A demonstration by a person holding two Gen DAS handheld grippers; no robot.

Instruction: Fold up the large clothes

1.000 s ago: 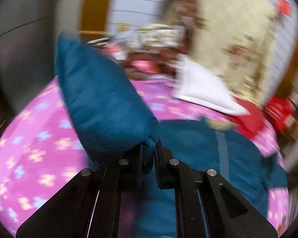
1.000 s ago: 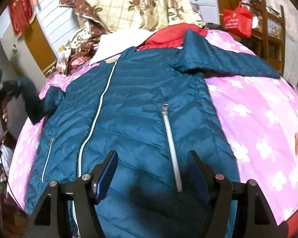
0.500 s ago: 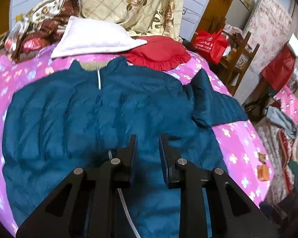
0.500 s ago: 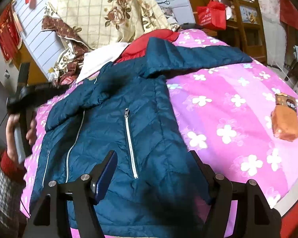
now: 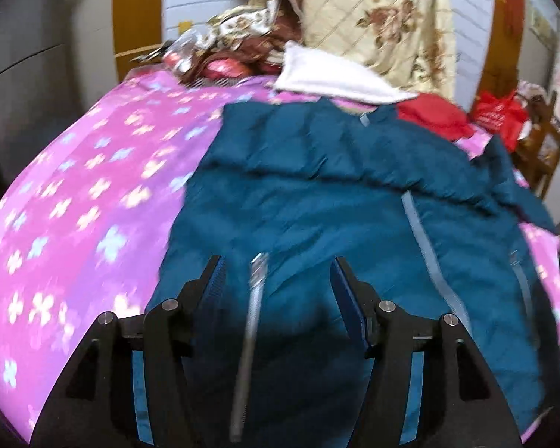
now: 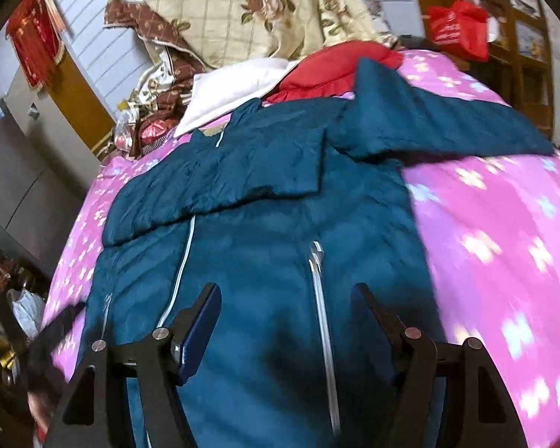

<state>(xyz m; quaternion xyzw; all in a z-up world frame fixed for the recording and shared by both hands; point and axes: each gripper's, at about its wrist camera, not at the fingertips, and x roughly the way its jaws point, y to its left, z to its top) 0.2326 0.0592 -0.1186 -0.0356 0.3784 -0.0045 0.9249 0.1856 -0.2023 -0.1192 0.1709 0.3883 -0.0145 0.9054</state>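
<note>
Lying flat on the bed (image 5: pixel 74 194), the jacket (image 5: pixel 317 194) sits under both grippers' spread, empty jaws.

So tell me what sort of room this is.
Most likely a lived-in bedroom: the jacket lies on a bed with a pink floral bedsheet, and a white pillow and floral quilt are piled at its head.

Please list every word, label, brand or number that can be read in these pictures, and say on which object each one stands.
Nothing is legible.
Red bag: pale print, too blurred to read.
Red hanging on the wall: no characters can be made out.
Jacket: no label or brand shows.
</note>
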